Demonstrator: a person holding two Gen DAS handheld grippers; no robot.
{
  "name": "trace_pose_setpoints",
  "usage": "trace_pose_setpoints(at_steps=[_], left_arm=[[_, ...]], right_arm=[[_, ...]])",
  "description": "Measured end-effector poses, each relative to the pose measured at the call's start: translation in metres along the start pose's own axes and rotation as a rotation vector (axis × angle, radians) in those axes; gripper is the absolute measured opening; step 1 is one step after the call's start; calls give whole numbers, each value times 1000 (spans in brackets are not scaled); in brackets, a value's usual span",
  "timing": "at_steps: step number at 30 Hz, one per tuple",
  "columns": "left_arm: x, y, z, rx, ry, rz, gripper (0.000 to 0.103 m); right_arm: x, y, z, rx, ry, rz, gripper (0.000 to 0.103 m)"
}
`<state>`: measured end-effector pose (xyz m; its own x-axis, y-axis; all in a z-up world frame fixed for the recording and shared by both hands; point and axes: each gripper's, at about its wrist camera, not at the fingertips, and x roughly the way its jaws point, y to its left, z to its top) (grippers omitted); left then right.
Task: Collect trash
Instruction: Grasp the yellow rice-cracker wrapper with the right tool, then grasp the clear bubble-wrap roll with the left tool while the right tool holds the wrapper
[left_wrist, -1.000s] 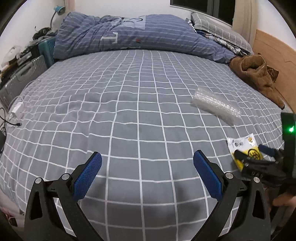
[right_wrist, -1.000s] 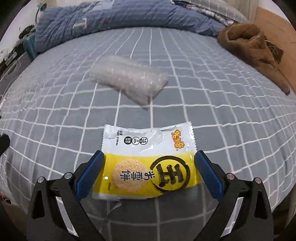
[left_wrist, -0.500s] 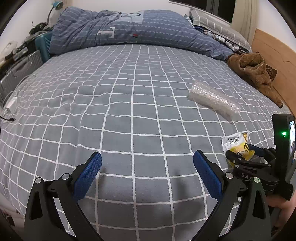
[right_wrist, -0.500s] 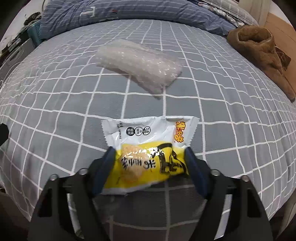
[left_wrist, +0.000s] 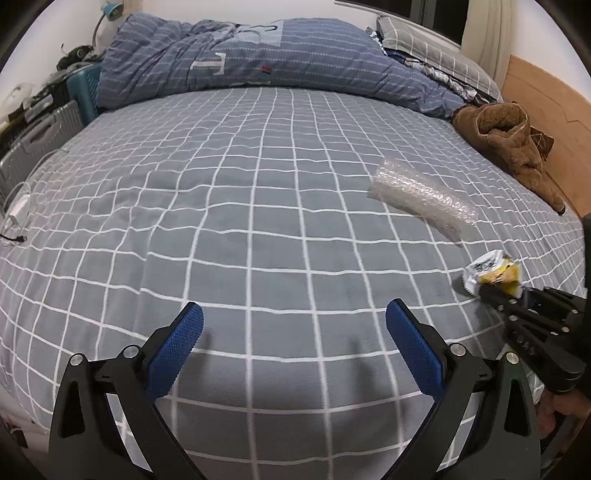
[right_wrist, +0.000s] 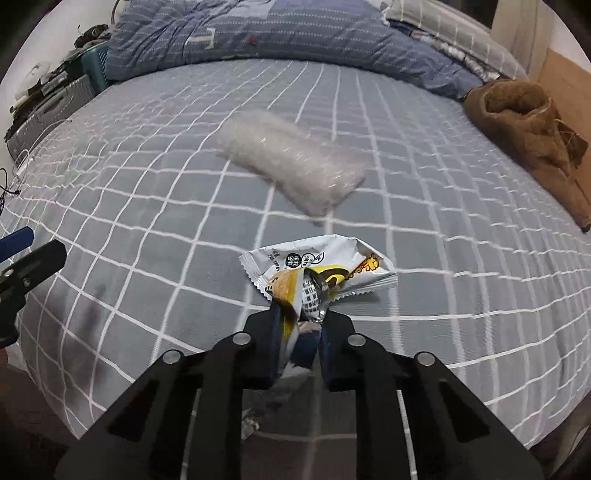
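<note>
Here the right gripper (right_wrist: 301, 328) is clenched on a yellow-and-white snack wrapper (right_wrist: 321, 271), which crumples between its jaws at the near edge of the grey checked bed sheet (right_wrist: 147, 206). Beyond the wrapper, apart from it, a roll of bubble wrap (right_wrist: 291, 166) lies on the sheet. The left gripper (left_wrist: 293, 343) hovers over the sheet with its blue pads (left_wrist: 175, 349) spread wide, holding nothing. A brown garment (left_wrist: 513, 144) sits at the sheet's right edge, and a blue striped duvet (left_wrist: 258, 59) is bunched along the far side.
</note>
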<state>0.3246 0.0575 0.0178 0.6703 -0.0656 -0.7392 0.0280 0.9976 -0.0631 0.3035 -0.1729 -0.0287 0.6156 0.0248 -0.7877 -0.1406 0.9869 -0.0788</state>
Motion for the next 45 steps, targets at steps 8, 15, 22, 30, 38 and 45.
trace_pose_setpoints(at_steps=[8, 15, 22, 30, 38, 45], left_arm=[[14, -40, 13, 22, -8, -14, 97], [42, -88, 56, -27, -9, -68, 97], [89, -134, 88, -22, 19, -61, 97], [138, -154, 98, -72, 103, -57, 95], [141, -175, 88, 14, 92, -18, 63], [137, -178, 87, 38, 85, -41, 45]], right_arm=[[-26, -58, -3, 48, -63, -75, 15], [-33, -113, -12, 122, -60, -91, 15], [-33, -136, -14, 155, -53, -72, 15], [-21, -140, -15, 169, -21, -56, 15], [-17, -129, -12, 137, -14, -56, 15], [-18, -126, -11, 130, -17, -57, 15]])
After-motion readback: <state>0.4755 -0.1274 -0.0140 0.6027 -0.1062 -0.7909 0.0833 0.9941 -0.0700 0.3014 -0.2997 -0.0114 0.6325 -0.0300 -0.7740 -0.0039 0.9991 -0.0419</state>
